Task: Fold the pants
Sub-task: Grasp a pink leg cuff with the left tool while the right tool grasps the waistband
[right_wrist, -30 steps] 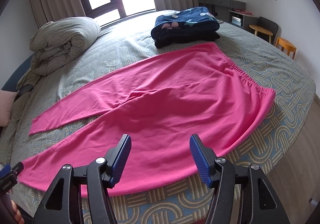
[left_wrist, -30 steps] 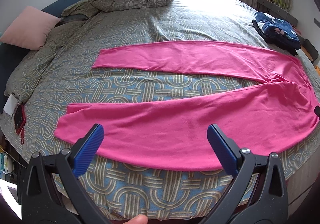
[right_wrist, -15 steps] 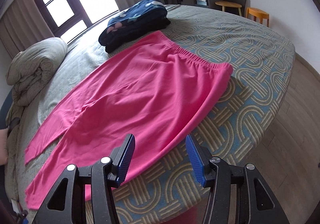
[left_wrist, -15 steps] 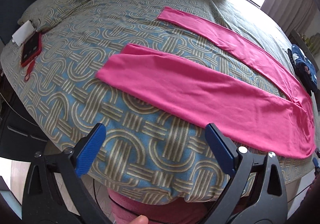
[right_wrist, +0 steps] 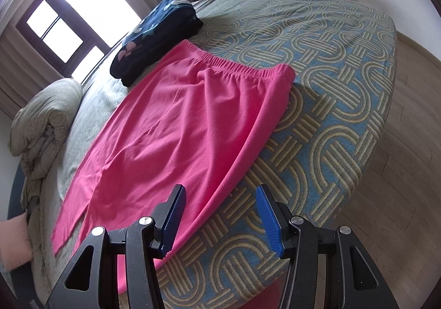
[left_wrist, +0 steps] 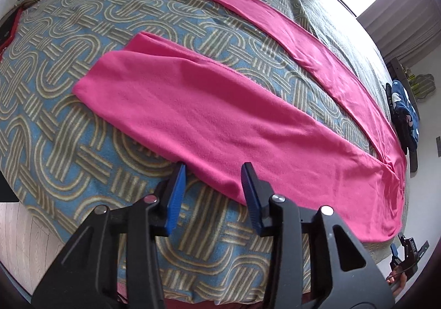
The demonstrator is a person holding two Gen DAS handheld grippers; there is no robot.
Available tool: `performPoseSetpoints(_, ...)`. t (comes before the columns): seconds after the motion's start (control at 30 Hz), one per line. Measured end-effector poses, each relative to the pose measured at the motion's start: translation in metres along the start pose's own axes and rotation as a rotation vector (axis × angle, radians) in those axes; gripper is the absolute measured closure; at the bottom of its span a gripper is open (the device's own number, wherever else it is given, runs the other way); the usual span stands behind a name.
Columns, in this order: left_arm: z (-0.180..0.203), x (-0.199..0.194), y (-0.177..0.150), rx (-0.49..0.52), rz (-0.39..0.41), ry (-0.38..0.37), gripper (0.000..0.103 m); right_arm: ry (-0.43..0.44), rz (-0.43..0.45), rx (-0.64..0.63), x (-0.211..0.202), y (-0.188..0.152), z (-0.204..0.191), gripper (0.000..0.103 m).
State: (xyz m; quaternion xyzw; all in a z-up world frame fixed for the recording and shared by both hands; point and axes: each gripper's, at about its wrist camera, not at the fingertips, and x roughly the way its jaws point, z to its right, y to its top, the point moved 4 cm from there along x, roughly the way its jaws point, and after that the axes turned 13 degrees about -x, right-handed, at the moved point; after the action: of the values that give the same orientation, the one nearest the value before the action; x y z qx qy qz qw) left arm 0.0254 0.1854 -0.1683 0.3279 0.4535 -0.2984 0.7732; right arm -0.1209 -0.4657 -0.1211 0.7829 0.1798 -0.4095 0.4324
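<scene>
Between my left hand-held gripper's (left_wrist: 212, 185) closing pads I see the near edge of the pink pants (left_wrist: 220, 116), not yet pinched. My right hand-held gripper (right_wrist: 220, 212) stands spread over the pants' near edge below the waistband (right_wrist: 242, 68), gripping nothing. Both legs lie flat, splayed apart on the patterned bed (right_wrist: 330, 88). Farther off rest a folded navy blanket (right_wrist: 157, 33) and a rolled grey duvet (right_wrist: 41, 121).

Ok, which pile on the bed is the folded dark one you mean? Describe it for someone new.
Start at the bed with the blue looped-pattern cover. Find the pink pants laid flat on it, then their gathered waistband end. The folded navy bundle with pale shapes lies beside it, toward the window, unlike the rolled grey duvet.
</scene>
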Motion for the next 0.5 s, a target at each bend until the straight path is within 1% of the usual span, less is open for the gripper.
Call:
performPoseSetpoints(0.1,0.002,0.001,0.002,0.006,-0.008,-0.001,0.06,-0.004,0.0,0.006,0.003,0.002,0.004,0.049)
performPoseSetpoints(0.17,0.002,0.001,0.004,-0.005,-0.015,-0.013,0.062,0.013,-0.007,0.019,0.009,0.003,0.003,0.049)
performPoseSetpoints(0.23,0.001,0.001,0.007,-0.011,-0.015,-0.018,0.068,0.045,-0.029,0.043,0.018,0.005,0.001,0.049)
performPoseSetpoints(0.3,-0.001,-0.001,0.009,-0.017,-0.013,-0.022,0.078,0.072,-0.049,0.062,0.029,0.006,-0.001,0.049)
performPoseSetpoints(0.4,-0.005,-0.003,0.016,-0.047,-0.011,-0.055,0.085,0.056,-0.027,0.07,0.034,0.01,-0.004,0.048)
performPoseSetpoints(0.43,-0.005,-0.004,0.018,-0.054,-0.009,-0.066,0.087,0.052,-0.02,0.066,0.035,0.013,-0.004,0.054)
performPoseSetpoints(0.47,-0.005,-0.004,0.02,-0.057,-0.007,-0.069,0.091,0.047,-0.009,0.06,0.035,0.015,-0.005,0.078)
performPoseSetpoints(0.5,-0.005,-0.004,0.022,-0.059,-0.004,-0.067,0.094,0.039,-0.01,0.047,0.037,0.017,-0.006,0.093)
